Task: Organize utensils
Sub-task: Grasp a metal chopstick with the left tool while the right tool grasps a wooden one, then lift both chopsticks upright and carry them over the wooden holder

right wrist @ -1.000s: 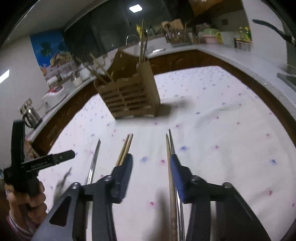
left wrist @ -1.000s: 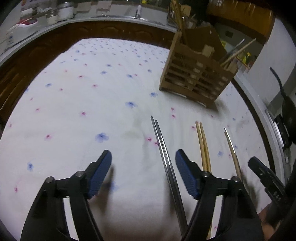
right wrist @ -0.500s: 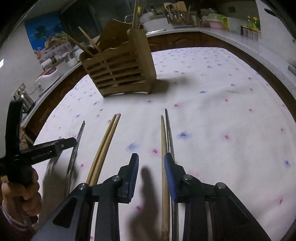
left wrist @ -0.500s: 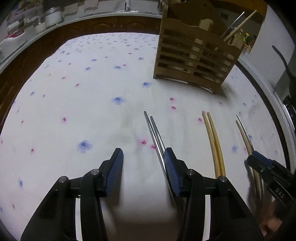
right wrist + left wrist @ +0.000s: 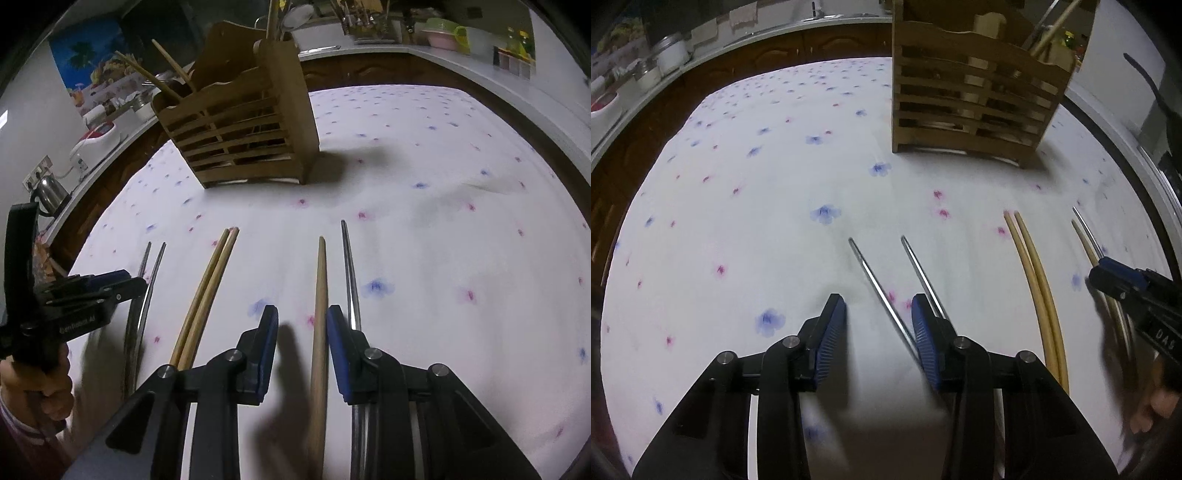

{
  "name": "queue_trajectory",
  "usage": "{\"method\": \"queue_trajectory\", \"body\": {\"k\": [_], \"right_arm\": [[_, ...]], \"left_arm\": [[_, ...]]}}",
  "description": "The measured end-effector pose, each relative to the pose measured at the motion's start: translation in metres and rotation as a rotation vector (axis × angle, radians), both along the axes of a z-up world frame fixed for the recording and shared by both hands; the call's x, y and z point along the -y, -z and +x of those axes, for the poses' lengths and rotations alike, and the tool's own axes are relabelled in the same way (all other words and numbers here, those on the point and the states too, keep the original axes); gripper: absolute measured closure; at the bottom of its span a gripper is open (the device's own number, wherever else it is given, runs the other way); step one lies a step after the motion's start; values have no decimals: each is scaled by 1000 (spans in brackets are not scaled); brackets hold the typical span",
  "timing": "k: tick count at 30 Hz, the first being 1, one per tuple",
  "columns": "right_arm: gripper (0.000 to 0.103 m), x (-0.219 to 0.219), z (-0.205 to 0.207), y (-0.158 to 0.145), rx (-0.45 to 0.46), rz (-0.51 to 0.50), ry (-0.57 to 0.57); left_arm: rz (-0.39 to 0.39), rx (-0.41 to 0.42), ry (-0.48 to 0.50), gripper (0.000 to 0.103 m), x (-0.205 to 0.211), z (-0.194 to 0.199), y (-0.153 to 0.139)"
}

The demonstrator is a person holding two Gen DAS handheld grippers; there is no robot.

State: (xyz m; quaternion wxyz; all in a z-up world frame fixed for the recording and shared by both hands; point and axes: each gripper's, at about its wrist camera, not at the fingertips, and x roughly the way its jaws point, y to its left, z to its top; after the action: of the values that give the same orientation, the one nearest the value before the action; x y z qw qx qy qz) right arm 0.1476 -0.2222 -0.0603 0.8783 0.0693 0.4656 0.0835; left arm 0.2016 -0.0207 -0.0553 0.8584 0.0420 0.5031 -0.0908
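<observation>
Closing left gripper on steel chopsticks: one rod between pads, other outside right pad, no pinch yet. Right gripper, jaws narrowing too, straddles wooden chopstick (steel mate outside, unpinched). Gather both before squeezing, then carry to slatted wooden holder behind.
</observation>
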Motion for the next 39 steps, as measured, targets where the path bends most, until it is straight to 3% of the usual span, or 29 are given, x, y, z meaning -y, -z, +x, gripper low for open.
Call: {"method": "queue_trajectory", "body": {"k": [4, 7, 10, 14, 19, 22, 32, 39], "right_arm": [[75, -6, 12, 2, -8, -28, -16], [75, -8, 16, 3, -6, -37, -19], [86, -10, 16, 3, 1, -79, -11], [92, -6, 17, 3, 0, -77, -7], [96, -7, 17, 3, 3, -87, 5], [97, -4, 13, -1, 5, -28, 13], [97, 0, -28, -69, 177, 89, 20], [97, 4, -51, -125, 308, 128, 22]], "left_arm": [[9, 15, 1, 68, 4, 9, 1], [12, 42, 27, 81, 10, 9, 2], [11, 51, 61, 92, 15, 9, 2], [-18, 31, 50, 93, 11, 12, 2], [10, 49, 57, 96, 16, 11, 3], [-43, 50, 46, 99, 10, 2, -4], [-257, 206, 20, 99, -26, -43, -84], [-331, 319, 36, 99, -36, -64, -143]]}}
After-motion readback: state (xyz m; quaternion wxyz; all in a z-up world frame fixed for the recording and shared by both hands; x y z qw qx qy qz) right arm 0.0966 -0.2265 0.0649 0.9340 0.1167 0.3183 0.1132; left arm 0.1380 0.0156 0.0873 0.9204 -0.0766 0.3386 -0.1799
